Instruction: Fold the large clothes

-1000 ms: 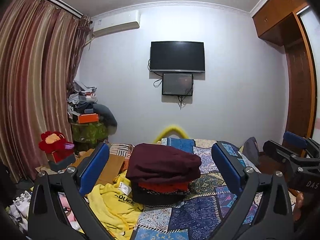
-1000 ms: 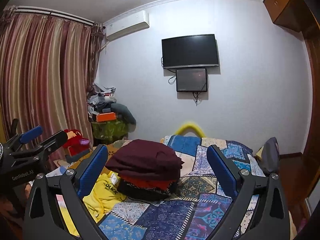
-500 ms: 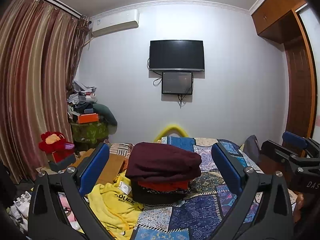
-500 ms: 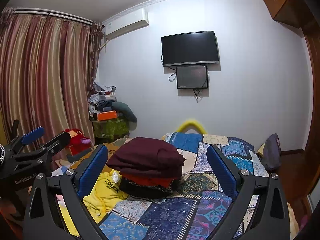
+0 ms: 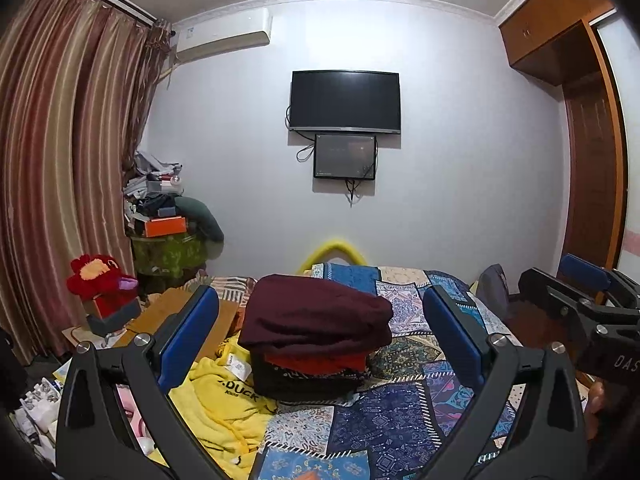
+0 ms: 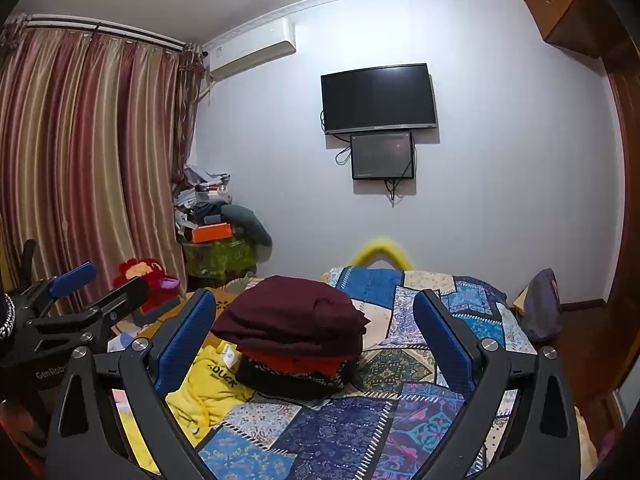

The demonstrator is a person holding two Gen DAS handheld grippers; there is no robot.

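Observation:
A stack of folded clothes, maroon garment [image 5: 316, 316] [image 6: 292, 318] on top of red and black ones, sits on the patchwork bedspread [image 5: 400, 412] [image 6: 360, 432]. A crumpled yellow garment [image 5: 224, 404] [image 6: 204, 384] with black lettering lies to the stack's left. My left gripper [image 5: 320, 336] is open and empty, held above the bed short of the stack. My right gripper [image 6: 316, 332] is likewise open and empty. Each gripper shows at the edge of the other's view: the right gripper [image 5: 580, 300] and the left gripper [image 6: 76, 296].
A red plush toy [image 5: 100, 280] sits on a box left of the bed. A cluttered green-draped stand [image 5: 168, 248] stands in the corner by striped curtains [image 5: 60, 160]. A television [image 5: 344, 102] hangs on the far wall. A wooden wardrobe [image 5: 592, 160] is on the right.
Both grippers tilted slightly, so the room shifted a little in view. The clothes have not moved and both grippers stay open.

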